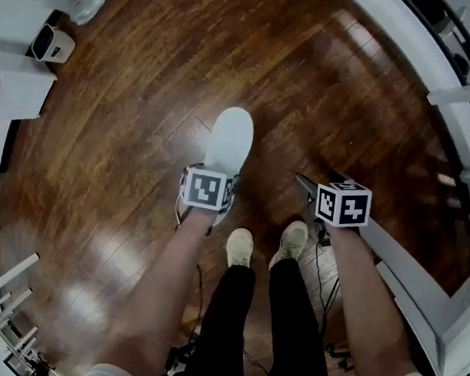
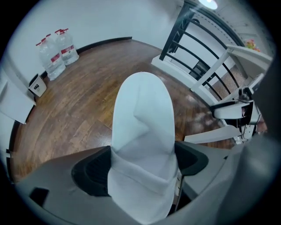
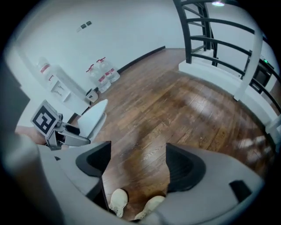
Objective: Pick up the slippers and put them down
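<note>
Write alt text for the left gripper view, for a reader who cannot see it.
A white slipper is clamped between the dark jaws of the left gripper, its toe pointing away over a wooden floor. Water bottles stand by the wall at upper left; a railing runs at right.

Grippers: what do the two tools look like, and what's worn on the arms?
The left tool and right tool match: grey moulded bodies with black pads inside the jaws. Each carries a white cube printed with black square markers. A thin dark cable hangs by the right one. The forearms are bare; white short sleeves show at the shoulders.
</note>
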`<state>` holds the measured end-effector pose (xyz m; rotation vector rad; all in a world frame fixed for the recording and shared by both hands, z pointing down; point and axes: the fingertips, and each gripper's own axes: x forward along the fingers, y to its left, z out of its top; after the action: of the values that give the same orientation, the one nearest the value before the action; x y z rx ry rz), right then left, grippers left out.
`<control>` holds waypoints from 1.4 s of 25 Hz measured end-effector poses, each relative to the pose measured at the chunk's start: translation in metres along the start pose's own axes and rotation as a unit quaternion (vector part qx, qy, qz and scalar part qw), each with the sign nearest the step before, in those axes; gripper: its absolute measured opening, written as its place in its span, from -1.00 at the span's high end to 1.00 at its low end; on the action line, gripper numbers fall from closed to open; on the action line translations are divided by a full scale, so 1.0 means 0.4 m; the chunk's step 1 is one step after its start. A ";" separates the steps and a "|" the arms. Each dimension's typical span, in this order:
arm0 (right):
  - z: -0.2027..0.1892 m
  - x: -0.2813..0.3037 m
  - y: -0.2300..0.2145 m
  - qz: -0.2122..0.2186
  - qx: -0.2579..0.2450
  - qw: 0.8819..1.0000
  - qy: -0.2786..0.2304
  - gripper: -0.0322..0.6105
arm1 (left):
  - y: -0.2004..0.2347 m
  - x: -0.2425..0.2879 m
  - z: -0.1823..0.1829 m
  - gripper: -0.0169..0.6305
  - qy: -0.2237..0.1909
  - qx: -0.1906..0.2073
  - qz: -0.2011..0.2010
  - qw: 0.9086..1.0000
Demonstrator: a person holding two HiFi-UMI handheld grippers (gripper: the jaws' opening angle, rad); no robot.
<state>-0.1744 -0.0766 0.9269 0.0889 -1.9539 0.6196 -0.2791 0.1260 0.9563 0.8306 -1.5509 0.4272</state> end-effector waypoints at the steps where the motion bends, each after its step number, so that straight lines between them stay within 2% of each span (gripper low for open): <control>1: -0.010 0.047 -0.012 -0.001 0.000 1.000 -0.001 -0.35 | 0.018 0.062 -0.006 -0.41 -0.002 0.005 0.003 1.000; 3: -0.042 0.138 -0.029 -0.001 -0.005 1.000 0.004 -0.34 | 0.051 0.188 -0.032 -0.41 0.004 0.001 0.004 1.000; 6: -0.115 0.246 -0.053 0.002 -0.014 1.000 0.028 -0.34 | 0.077 0.358 -0.114 -0.41 0.045 -0.026 -0.003 0.999; 8: -0.146 0.303 -0.065 0.004 -0.023 0.999 0.040 -0.34 | 0.111 0.444 -0.152 -0.41 0.059 -0.026 0.006 0.998; 13: -0.171 0.419 -0.099 0.006 -0.042 0.998 0.056 -0.32 | 0.196 0.583 -0.209 -0.41 0.081 -0.024 0.037 0.996; 18: -0.180 0.500 -0.111 0.013 -0.054 0.997 0.062 -0.29 | 0.224 0.690 -0.240 -0.41 0.081 -0.039 0.028 0.996; 27: -0.232 0.562 -0.101 0.018 -0.058 0.994 0.087 -0.29 | 0.234 0.738 -0.260 -0.47 0.082 -0.046 0.025 0.995; 35: -0.193 0.460 -0.032 0.020 -0.062 0.994 0.087 -0.29 | 0.238 0.590 -0.267 -0.50 0.093 -0.031 0.040 0.994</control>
<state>-0.1912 -0.0141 1.1162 -0.0799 -1.8229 0.5134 -0.2672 0.2037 1.2209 0.6635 -1.4212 0.4981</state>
